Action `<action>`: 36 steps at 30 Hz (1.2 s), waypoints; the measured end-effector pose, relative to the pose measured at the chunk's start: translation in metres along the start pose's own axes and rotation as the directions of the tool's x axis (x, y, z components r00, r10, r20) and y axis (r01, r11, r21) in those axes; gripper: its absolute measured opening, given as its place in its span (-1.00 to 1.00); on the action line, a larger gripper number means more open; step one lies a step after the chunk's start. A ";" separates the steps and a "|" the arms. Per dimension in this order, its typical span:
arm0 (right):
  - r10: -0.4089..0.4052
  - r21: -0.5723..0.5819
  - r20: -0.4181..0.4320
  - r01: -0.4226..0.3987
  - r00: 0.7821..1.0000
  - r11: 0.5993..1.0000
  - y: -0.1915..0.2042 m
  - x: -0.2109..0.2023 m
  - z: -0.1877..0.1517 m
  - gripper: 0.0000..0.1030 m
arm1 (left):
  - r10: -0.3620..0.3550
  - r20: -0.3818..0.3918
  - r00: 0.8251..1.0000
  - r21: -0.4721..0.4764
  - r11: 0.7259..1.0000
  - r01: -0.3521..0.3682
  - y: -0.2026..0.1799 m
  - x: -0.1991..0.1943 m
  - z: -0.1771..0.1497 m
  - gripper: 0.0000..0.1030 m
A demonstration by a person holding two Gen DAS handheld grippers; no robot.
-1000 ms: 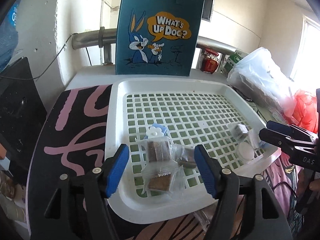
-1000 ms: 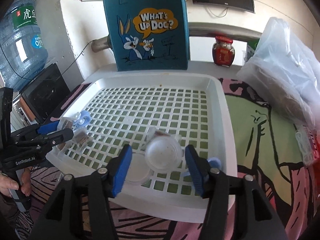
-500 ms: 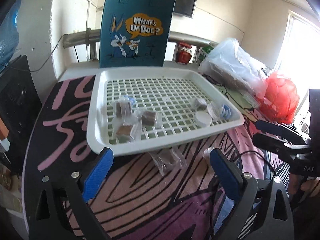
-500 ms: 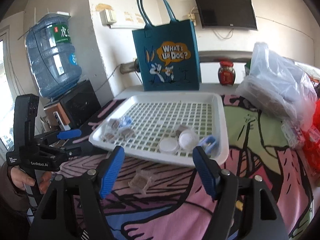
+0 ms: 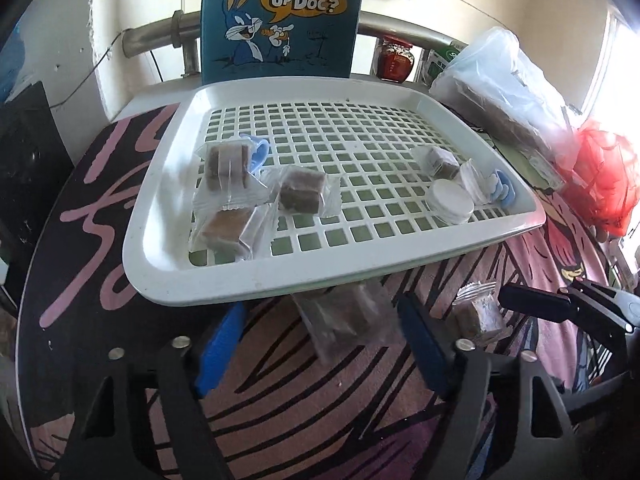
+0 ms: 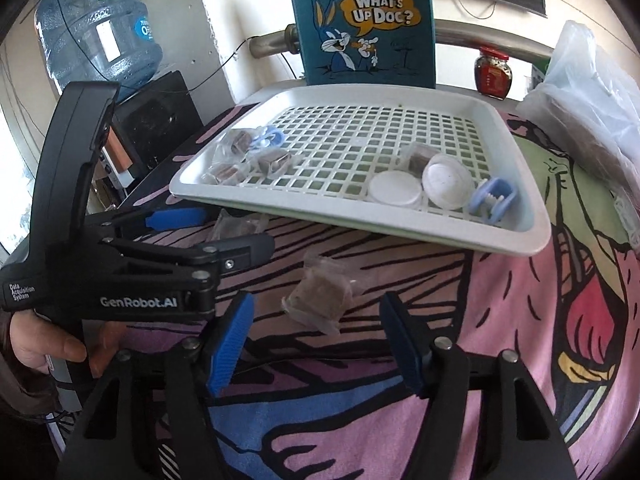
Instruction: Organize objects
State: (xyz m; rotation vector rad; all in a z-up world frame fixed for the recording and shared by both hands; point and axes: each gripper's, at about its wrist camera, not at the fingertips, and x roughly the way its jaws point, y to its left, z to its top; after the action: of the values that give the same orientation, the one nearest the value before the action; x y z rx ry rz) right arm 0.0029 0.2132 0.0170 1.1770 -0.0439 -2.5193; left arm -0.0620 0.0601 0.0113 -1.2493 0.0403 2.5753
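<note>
A white slotted tray (image 5: 160, 240) (image 6: 520, 240) holds three wrapped brown snacks (image 5: 300, 192) on its left side. On its right side are another snack, white lids (image 5: 448, 200) and a blue clip (image 6: 492, 200). In front of the tray a wrapped snack (image 5: 344, 320) (image 6: 240, 226) lies on the patterned cloth, between the closing jaws of my left gripper (image 5: 320, 346) (image 6: 234, 228); the pads stand clear of it. A second wrapped snack (image 6: 320, 300) (image 5: 478, 312) lies between the closing jaws of my right gripper (image 6: 316, 342) (image 5: 560, 298), with gaps on both sides.
A blue cartoon tote bag (image 5: 280, 20) stands behind the tray with a red-lidded jar (image 6: 492, 74) beside it. Clear plastic bags (image 5: 500, 92) and a red bag (image 5: 604, 184) crowd the right. A water bottle (image 6: 96, 28) and a black box (image 6: 156, 120) are at the left.
Both grippers pulled back from over the tray's items to the cloth in front of it and sank. Their jaws widened, then narrowed, each around a loose wrapped snack.
</note>
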 end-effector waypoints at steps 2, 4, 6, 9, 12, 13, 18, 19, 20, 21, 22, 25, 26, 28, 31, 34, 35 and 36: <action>-0.008 0.002 -0.016 0.008 1.000 1.000 0.001 0.008 0.002 0.02 | 0.001 0.004 1.000 0.020 1.000 -0.001 -0.002 -0.003 -0.002 -0.18; -0.021 0.008 -0.025 0.021 0.999 1.000 -0.001 0.012 0.003 -0.34 | -0.002 0.004 1.000 0.025 1.000 0.002 -0.001 -0.005 -0.004 -0.29; -0.007 0.014 -0.028 0.008 1.000 1.000 -0.003 0.011 0.003 -0.38 | -0.016 0.007 1.000 0.021 1.000 0.016 0.000 -0.009 -0.006 -0.37; -0.006 0.000 -0.016 0.006 1.000 1.000 -0.003 0.006 -0.001 -0.43 | -0.047 0.010 0.999 0.017 0.999 0.047 0.000 -0.018 -0.014 -0.38; -0.012 -0.047 0.047 0.015 0.999 0.999 0.002 -0.011 -0.004 -0.43 | -0.054 0.056 0.997 0.045 0.998 0.052 -0.006 -0.033 -0.020 -0.38; -0.020 -0.067 0.078 0.025 0.997 0.997 0.004 -0.019 -0.005 -0.43 | -0.066 0.077 0.995 0.052 0.997 0.062 -0.007 -0.038 -0.021 -0.38; -0.082 -0.132 0.205 0.111 0.975 0.985 0.014 -0.040 -0.004 -0.43 | -0.026 0.182 0.983 0.082 0.997 0.011 -0.010 -0.052 -0.021 -0.38; -0.094 -0.132 0.217 0.124 0.972 0.983 0.013 -0.040 -0.004 -0.43 | -0.025 0.179 0.984 0.081 0.997 0.010 -0.010 -0.051 -0.021 -0.38; -0.100 -0.128 0.220 0.131 0.970 0.983 0.012 -0.039 -0.004 -0.43 | -0.028 0.174 0.984 0.080 0.997 0.014 -0.009 -0.050 -0.021 -0.38; -0.103 -0.123 0.219 0.132 0.970 0.983 0.011 -0.037 -0.004 -0.43 | -0.030 0.176 0.984 0.080 0.997 0.016 -0.008 -0.050 -0.020 -0.38; -0.103 -0.116 0.208 0.129 0.973 0.985 0.009 -0.035 -0.004 -0.43 | -0.030 0.178 0.984 0.080 0.997 0.016 -0.009 -0.050 -0.021 -0.38; -0.090 -0.100 0.217 0.114 0.972 0.988 0.006 -0.036 -0.003 -0.43 | -0.026 0.184 0.983 0.089 0.996 0.010 -0.011 -0.051 -0.021 -0.38; -0.085 -0.100 0.222 0.110 0.971 0.989 0.005 -0.038 -0.005 -0.43 | -0.025 0.185 0.982 0.094 0.996 0.008 -0.012 -0.051 -0.021 -0.38; -0.085 -0.102 0.230 0.111 0.969 0.989 0.006 -0.038 -0.006 -0.43 | -0.028 0.187 0.982 0.100 0.995 0.009 -0.013 -0.052 -0.022 -0.38; -0.080 -0.118 0.238 0.111 0.968 0.987 0.009 -0.040 -0.008 -0.43 | -0.033 0.190 0.981 0.093 0.996 0.016 -0.012 -0.052 -0.022 -0.38; -0.072 -0.122 0.250 0.105 0.965 0.987 0.009 -0.043 -0.009 -0.43 | -0.039 0.192 0.981 0.078 0.997 0.024 -0.008 -0.053 -0.022 -0.38; -0.071 -0.119 0.254 0.104 0.965 0.987 0.008 -0.043 -0.008 -0.43 | -0.041 0.192 0.981 0.074 0.997 0.027 -0.008 -0.053 -0.022 -0.38; -0.069 -0.117 0.255 0.102 0.964 0.988 0.008 -0.044 -0.008 -0.43 | -0.042 0.190 0.981 0.072 0.997 0.029 -0.007 -0.052 -0.022 -0.38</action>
State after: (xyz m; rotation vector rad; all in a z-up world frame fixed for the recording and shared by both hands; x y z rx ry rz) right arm 0.0374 0.2210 0.0449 0.8226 0.1078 -2.6877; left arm -0.0123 0.0511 0.0386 -0.9647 0.0668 2.6270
